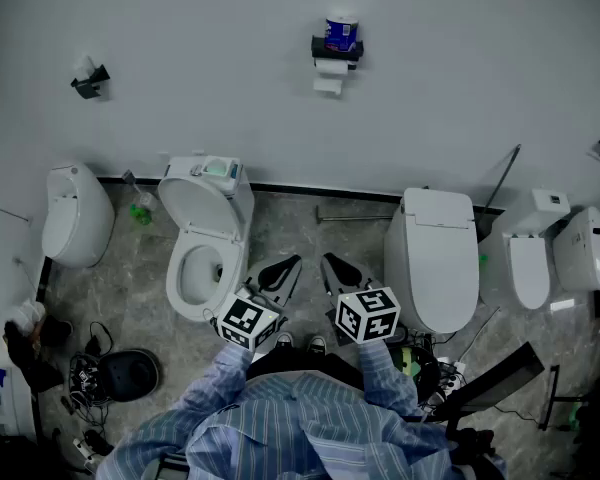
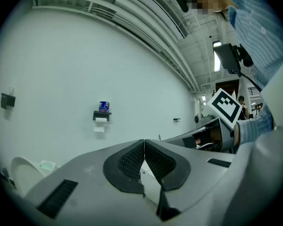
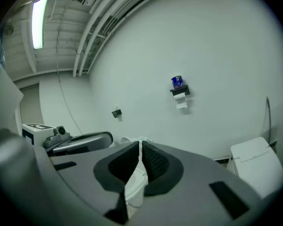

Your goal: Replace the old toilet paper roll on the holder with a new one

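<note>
Both grippers, left (image 1: pixel 292 263) and right (image 1: pixel 330 261), are held low, jaws shut tight on nothing. Ahead, a bare strip of floor (image 1: pixel 310 236) runs between the open toilet (image 1: pixel 205 233) and the lidded toilet (image 1: pixel 435 258) up to the wall. High on it sits the holder (image 1: pixel 337 52), the old roll (image 1: pixel 330 71) trailing a sheet, the blue-wrapped new roll (image 1: pixel 341 32) standing on top. A bar (image 1: pixel 355 213) lies at the wall's foot. Cables (image 1: pixel 85 378) clutter the left floor.

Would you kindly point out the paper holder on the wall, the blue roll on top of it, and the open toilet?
holder (image 1: pixel 337 52): head view, on its black shelf.
blue roll (image 1: pixel 341 32): head view, on its blue wrapper.
open toilet (image 1: pixel 204 206): head view, on its raised lid.
</note>
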`<move>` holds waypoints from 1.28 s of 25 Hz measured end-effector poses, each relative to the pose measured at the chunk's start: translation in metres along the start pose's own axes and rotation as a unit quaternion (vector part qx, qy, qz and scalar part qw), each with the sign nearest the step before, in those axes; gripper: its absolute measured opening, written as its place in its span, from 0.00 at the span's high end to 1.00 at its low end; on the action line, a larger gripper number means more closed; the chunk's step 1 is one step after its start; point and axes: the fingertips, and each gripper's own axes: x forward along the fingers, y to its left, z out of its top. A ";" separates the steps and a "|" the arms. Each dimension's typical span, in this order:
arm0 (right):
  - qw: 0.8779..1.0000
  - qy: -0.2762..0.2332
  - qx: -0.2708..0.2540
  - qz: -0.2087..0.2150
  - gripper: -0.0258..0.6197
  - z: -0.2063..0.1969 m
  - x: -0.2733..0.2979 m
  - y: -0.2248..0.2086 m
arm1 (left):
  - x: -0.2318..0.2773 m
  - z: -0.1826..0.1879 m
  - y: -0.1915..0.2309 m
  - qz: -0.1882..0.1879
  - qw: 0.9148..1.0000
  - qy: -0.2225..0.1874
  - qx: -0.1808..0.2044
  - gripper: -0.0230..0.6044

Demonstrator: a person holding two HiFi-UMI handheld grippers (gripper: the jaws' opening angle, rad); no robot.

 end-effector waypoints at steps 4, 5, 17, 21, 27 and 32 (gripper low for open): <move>1.000 0.005 0.000 -0.004 0.92 -0.003 0.002 0.003 | -0.001 -0.005 0.002 -0.004 1.000 0.005 -0.001 0.95; 1.000 0.006 0.002 -0.007 0.92 -0.004 0.002 0.001 | -0.001 -0.006 0.003 -0.005 1.000 0.005 -0.003 0.95; 0.999 -0.002 0.025 -0.021 0.92 0.001 0.005 -0.018 | 0.003 -0.005 0.017 -0.001 1.000 -0.005 -0.027 0.95; 0.999 -0.013 0.036 -0.019 0.92 0.005 0.005 -0.032 | 0.012 -0.003 0.021 0.001 0.999 -0.016 -0.033 0.95; 0.999 -0.011 0.035 -0.008 0.92 0.013 0.012 -0.049 | 0.033 0.000 0.027 0.003 0.999 -0.027 -0.045 0.95; 0.999 -0.006 0.042 0.000 0.92 0.014 0.018 -0.064 | 0.051 -0.002 0.028 -0.001 0.998 -0.025 -0.050 0.95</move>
